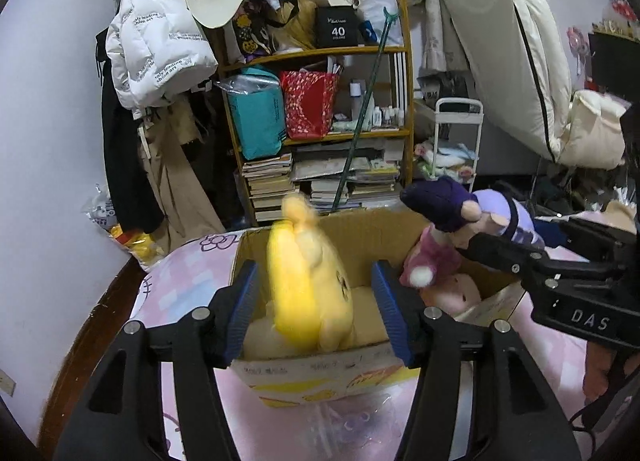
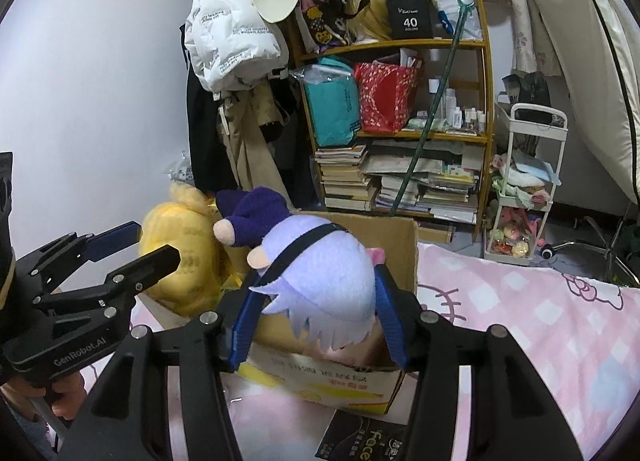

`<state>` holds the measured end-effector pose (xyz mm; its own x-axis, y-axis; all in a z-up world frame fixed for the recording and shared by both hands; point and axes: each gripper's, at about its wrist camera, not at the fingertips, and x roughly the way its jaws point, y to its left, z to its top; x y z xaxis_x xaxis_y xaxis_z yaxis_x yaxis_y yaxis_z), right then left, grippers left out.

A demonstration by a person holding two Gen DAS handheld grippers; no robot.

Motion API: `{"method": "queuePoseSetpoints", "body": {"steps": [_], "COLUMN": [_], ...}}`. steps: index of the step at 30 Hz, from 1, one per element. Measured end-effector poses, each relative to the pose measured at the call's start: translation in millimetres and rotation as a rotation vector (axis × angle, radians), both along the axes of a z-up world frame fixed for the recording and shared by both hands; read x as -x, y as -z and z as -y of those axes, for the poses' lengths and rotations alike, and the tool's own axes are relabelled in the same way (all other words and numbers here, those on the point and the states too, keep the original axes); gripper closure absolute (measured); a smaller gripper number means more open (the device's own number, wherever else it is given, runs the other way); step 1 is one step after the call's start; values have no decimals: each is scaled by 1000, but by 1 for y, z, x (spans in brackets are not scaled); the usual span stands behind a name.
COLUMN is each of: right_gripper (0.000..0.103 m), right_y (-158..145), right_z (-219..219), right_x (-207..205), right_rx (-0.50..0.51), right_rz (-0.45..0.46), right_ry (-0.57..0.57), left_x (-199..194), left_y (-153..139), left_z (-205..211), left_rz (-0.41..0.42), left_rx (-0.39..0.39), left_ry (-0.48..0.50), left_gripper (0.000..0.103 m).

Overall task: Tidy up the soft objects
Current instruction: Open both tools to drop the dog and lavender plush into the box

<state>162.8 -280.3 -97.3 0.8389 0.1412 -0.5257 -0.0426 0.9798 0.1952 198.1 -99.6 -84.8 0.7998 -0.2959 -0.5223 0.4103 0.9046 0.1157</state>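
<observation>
1. The bed (image 2: 540, 325), under a pink checked cover, fills the lower part of both views; a bookshelf (image 1: 320, 133) packed with books and bags stands behind it at 12 o'clock.
2. An open cardboard box (image 1: 360, 233) sits on the bed, straight ahead of both grippers. In the right wrist view a dark packet (image 2: 360, 441) lies on the cover at the box's 6 o'clock.
3. A yellow plush (image 1: 308, 285) is over the box's left half, blurred, between the left gripper's (image 1: 312, 313) jaws. Those jaws stand wide, with gaps on both sides of the plush, so they do not pinch it. Whether the plush rests on what lies in the box, I cannot tell.
4. A purple doll (image 2: 320, 281) with lilac hair and a dark pointed hat is clamped at the head by the right gripper (image 2: 316, 313), its blue pads pressing both sides. It hangs over the box's right half, at 3 o'clock from the yellow plush.
5. A pink plush (image 1: 456, 293) lies inside the box at its right end, below the doll.
6. In the right wrist view a hand (image 2: 60, 393) grips the left gripper's handle at 8 o'clock.
</observation>
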Motion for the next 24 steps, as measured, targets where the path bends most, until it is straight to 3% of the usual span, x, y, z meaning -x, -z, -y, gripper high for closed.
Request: {"method": "queuePoseSetpoints", "body": {"steps": [5,12,15,18,21,24], "right_gripper": [44,39,34,31,17,15], "right_y": [3,6,4,2,1,-3], "right_z": [3,6,9,12,15,15], "right_x": [0,1,3,6,11,16], "right_rx": [-6,-21,-26,-34,-34,-21], "right_rz": [-14,-34,-26,-23,-32,-29], "right_ry": [-4,-10,-3,10,18,28], "left_x": [1,9,11,13,19,24], "left_y": [4,4,1,-4,-8,-12], "left_z": [-1,-3,-6,-11,-16,-18], "left_rz": [-23,-26,-31,-39,-40,-53], "left_rx": [1,-26,-25,-13,-8,-10], "left_ry": [-16,-33,-59,-84,-92,-107], "left_gripper": [35,30,29,18,18,17]}}
